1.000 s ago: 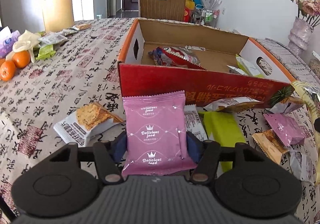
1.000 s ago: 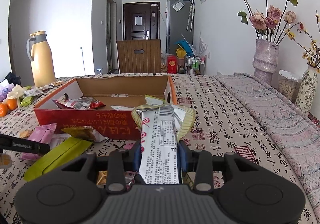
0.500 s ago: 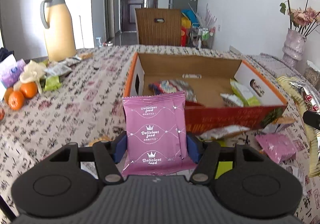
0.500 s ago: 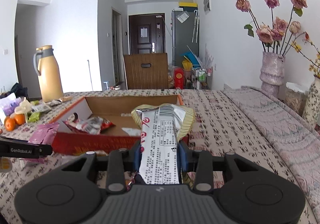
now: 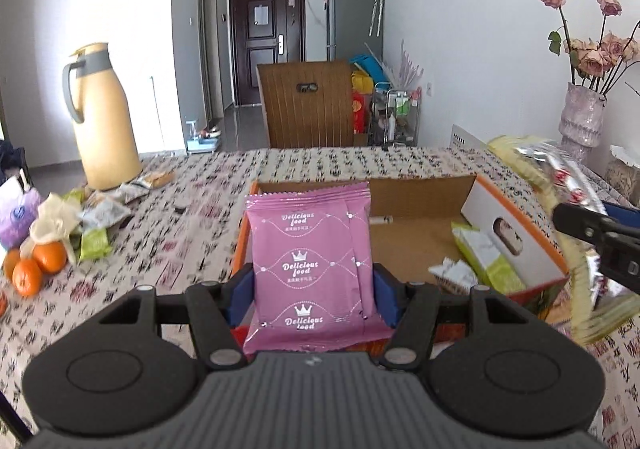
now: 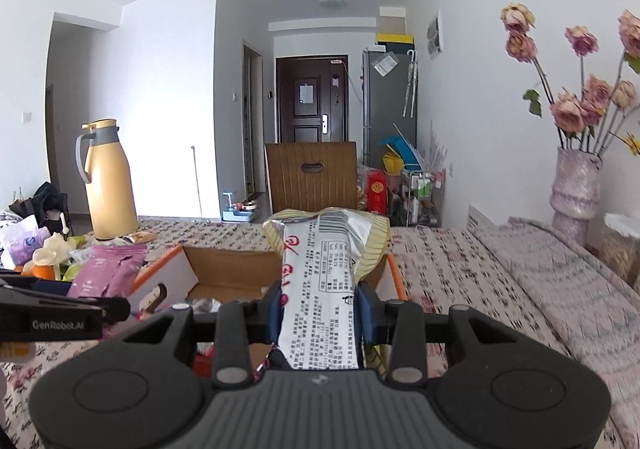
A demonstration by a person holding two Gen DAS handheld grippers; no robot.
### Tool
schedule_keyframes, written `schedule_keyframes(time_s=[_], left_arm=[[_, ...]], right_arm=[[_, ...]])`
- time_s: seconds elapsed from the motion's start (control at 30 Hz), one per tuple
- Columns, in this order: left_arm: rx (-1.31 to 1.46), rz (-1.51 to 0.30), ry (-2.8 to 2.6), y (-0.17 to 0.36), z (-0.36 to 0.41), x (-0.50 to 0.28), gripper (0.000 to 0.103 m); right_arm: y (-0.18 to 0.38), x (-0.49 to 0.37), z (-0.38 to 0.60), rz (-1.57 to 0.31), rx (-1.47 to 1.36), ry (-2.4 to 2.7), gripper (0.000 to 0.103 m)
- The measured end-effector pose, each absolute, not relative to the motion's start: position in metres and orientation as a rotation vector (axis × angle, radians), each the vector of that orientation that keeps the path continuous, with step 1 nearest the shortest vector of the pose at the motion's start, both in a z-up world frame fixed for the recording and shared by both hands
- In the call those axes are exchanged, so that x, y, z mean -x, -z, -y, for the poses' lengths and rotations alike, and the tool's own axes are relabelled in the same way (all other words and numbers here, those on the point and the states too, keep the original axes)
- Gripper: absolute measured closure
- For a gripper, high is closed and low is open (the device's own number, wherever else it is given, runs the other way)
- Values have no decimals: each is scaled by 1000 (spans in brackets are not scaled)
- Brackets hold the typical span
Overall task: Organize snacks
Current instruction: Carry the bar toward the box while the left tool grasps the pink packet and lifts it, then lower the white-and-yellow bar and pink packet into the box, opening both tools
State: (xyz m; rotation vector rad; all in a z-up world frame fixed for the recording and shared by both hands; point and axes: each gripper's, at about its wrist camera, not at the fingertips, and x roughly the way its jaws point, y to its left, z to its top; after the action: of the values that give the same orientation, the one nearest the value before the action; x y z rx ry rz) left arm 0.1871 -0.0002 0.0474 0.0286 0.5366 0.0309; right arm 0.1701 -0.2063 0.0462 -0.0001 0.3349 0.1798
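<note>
My left gripper is shut on a pink "Delicious food" packet, held upright above the near wall of the open cardboard box. My right gripper is shut on a silver and yellow snack packet above the same box, at its right end. The box holds green and white packets. Each gripper shows at the edge of the other's view: the right one with its packet, the left one with the pink packet.
A yellow thermos jug stands at the far left of the patterned table. Oranges and loose packets lie at the left. A vase of roses stands at the right. A wooden chair is behind the table.
Both grippers have risen and moved forward with their packets, from in front of the box's red wall to above the box. Both grips are unchanged.
</note>
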Motion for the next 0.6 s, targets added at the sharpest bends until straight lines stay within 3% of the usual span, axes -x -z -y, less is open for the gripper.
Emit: schedule_keyframes(time_s=[0.6], left_arm=[[-29,-546,-31,-36,12,-253,41]], right_arm=[[-28,-271,186,-432,-31,-188,66]])
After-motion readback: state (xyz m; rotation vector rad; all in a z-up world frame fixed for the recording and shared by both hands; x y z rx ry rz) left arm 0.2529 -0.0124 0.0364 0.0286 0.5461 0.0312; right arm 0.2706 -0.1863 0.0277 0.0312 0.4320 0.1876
